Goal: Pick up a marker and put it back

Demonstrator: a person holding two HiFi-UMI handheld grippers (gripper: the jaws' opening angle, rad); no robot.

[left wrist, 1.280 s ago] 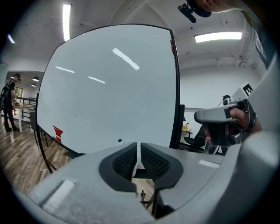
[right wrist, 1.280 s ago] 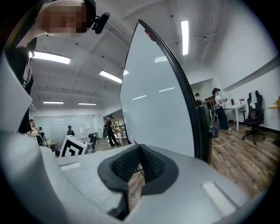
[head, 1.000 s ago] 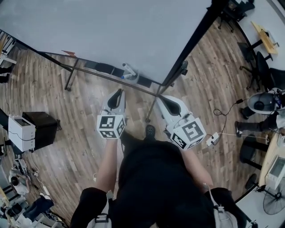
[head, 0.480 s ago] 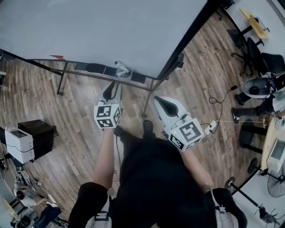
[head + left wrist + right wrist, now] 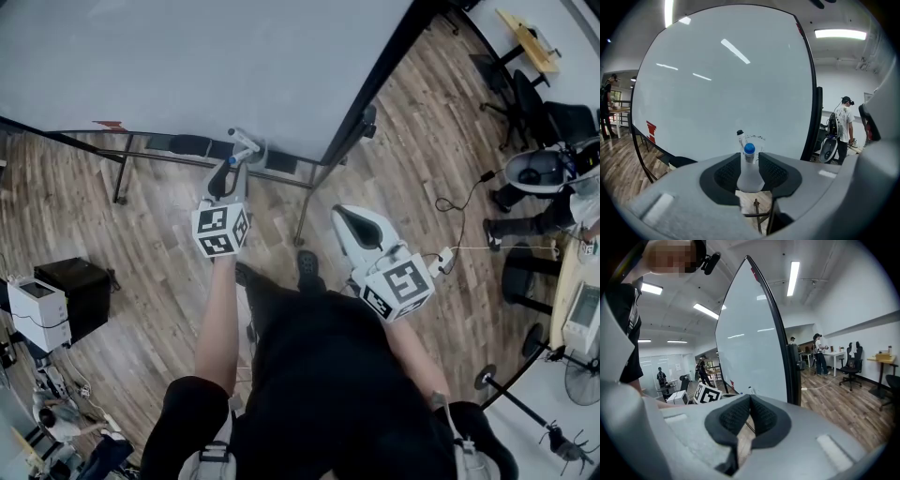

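Marker (image 5: 749,165) sits between left claw's (image 5: 750,158) just-opened jaws, whiteboard (image 5: 722,84) behind.

— What was the floor like?
— It was brown wood planks (image 5: 141,216), and they ran under a large whiteboard (image 5: 206,66) on a black frame.
— And the furniture?
— A black cabinet (image 5: 82,281) stood at the left, with a white machine (image 5: 36,309) just beside it. Black office chairs (image 5: 562,122) and a wooden desk (image 5: 525,28) stood at the far right, well apart from the board. A cable (image 5: 464,202) trailed across the planks between them.
— How was the room lit?
— Long light strips (image 5: 793,277) shone from the white ceiling, and the walls (image 5: 867,301) were white too.
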